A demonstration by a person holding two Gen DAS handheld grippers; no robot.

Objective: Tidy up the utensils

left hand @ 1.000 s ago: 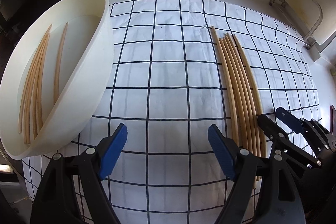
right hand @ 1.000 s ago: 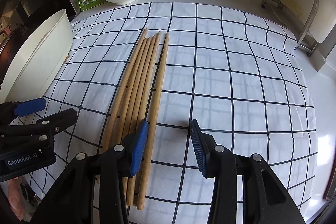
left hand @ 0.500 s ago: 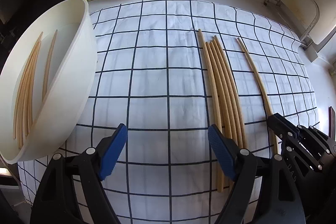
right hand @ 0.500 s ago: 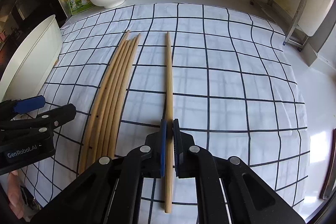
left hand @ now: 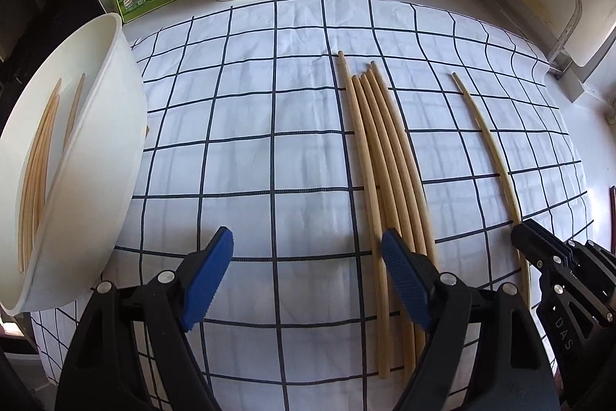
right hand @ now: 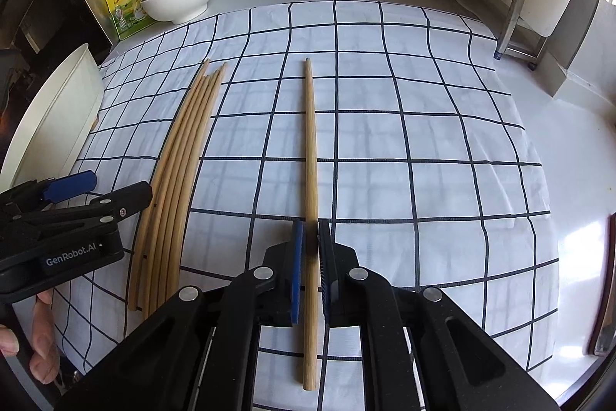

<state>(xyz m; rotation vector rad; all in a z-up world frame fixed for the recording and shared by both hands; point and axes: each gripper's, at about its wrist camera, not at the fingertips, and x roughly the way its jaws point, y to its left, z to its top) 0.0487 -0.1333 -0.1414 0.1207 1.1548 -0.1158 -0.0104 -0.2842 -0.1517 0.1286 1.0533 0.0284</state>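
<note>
Since a second ago, one chopstick (right hand: 311, 156) has gone from the bundle's edge to well right of it, and I have my right gripper (right hand: 312, 257) clamped on it near its near end. Left of it, five bundled chopsticks (left hand: 389, 172) lie on the checked cloth (left hand: 238, 126). My left gripper (left hand: 308, 276) gapes wide. Farther left sits the white tub (left hand: 96, 156), chopsticks inside

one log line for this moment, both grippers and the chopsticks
left gripper: open, empty | right gripper: shut on single chopstick | chopstick bundle: on checkered cloth | white basin: holds chopsticks
</note>
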